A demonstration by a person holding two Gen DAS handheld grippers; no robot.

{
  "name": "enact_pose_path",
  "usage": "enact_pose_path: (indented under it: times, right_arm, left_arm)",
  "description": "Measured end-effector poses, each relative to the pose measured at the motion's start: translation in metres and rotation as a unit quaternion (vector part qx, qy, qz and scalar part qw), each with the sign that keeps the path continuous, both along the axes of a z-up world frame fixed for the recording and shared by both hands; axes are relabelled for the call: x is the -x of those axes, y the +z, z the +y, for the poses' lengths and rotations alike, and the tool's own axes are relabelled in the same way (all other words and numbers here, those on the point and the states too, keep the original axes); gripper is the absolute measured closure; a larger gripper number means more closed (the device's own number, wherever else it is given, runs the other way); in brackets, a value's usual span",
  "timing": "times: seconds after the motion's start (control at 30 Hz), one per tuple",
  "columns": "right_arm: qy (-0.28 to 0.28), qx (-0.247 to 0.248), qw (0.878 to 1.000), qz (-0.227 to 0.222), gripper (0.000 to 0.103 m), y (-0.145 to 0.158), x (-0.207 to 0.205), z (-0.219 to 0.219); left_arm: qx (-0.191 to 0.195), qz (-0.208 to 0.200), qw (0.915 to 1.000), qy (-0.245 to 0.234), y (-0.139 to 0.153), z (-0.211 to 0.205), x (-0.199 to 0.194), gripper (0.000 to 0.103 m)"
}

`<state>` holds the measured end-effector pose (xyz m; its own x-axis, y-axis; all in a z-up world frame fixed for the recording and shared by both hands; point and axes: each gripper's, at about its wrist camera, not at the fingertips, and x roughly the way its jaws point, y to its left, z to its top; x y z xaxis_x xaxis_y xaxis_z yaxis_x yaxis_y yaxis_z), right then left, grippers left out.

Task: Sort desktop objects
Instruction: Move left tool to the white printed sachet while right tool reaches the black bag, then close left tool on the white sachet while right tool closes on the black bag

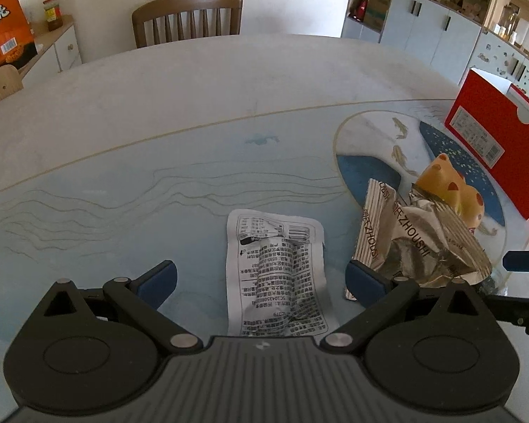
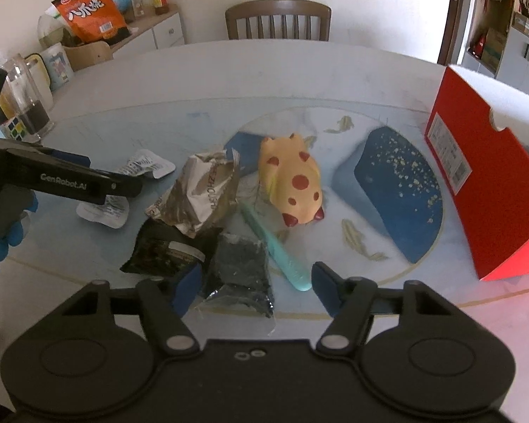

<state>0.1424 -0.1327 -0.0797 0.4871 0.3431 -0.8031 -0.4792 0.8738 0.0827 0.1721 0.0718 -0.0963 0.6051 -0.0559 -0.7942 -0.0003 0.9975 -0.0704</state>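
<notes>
A flat white printed wrapper (image 1: 277,271) lies on the table between the fingers of my open left gripper (image 1: 261,282); it also shows in the right wrist view (image 2: 137,183) under the left gripper's body. A crumpled silver wrapper (image 1: 405,239) (image 2: 201,190) lies beside a yellow red-spotted pig toy (image 1: 448,190) (image 2: 292,183). My right gripper (image 2: 254,285) is open above a dark clear packet (image 2: 239,271), with a black packet (image 2: 162,250) to its left and a teal stick (image 2: 275,250) to its right.
A red box (image 2: 483,183) (image 1: 490,141) stands open at the right of the round table (image 2: 229,81). A glass jar (image 2: 28,105) and a puzzle cube (image 2: 12,128) sit at the far left. A wooden chair (image 1: 187,17) stands behind the table.
</notes>
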Motion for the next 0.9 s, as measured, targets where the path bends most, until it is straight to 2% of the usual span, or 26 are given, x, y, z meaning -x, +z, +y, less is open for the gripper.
enact_pose_path:
  times: [0.4, 0.53, 0.63, 0.7, 0.77, 0.9]
  right_arm:
    - [-0.006, 0.0, 1.0, 0.011, 0.049, -0.007, -0.003, 0.004]
    - [-0.005, 0.001, 1.0, 0.015, 0.055, -0.009, -0.005, 0.005]
    - [-0.005, 0.002, 1.0, 0.015, 0.056, -0.01, -0.004, 0.006]
    - [-0.005, 0.001, 1.0, 0.017, 0.06, -0.011, -0.005, 0.006]
    - [-0.006, 0.002, 1.0, 0.017, 0.062, -0.011, -0.005, 0.006]
    - [-0.008, 0.004, 1.0, 0.015, 0.066, -0.01, -0.004, 0.006]
  left_arm:
    - [0.007, -0.002, 0.9999, -0.007, -0.01, -0.001, -0.007, 0.002]
    - [-0.003, -0.008, 0.9999, -0.01, -0.01, -0.004, -0.006, 0.007]
    - [-0.011, -0.016, 0.9997, -0.012, -0.01, -0.006, -0.003, 0.015]
    - [-0.019, -0.022, 0.9995, -0.015, -0.009, -0.008, -0.002, 0.034]
    - [-0.017, -0.025, 0.9994, -0.015, -0.007, -0.008, -0.001, 0.043]
    - [-0.011, -0.027, 0.9995, -0.011, -0.006, -0.008, -0.001, 0.045]
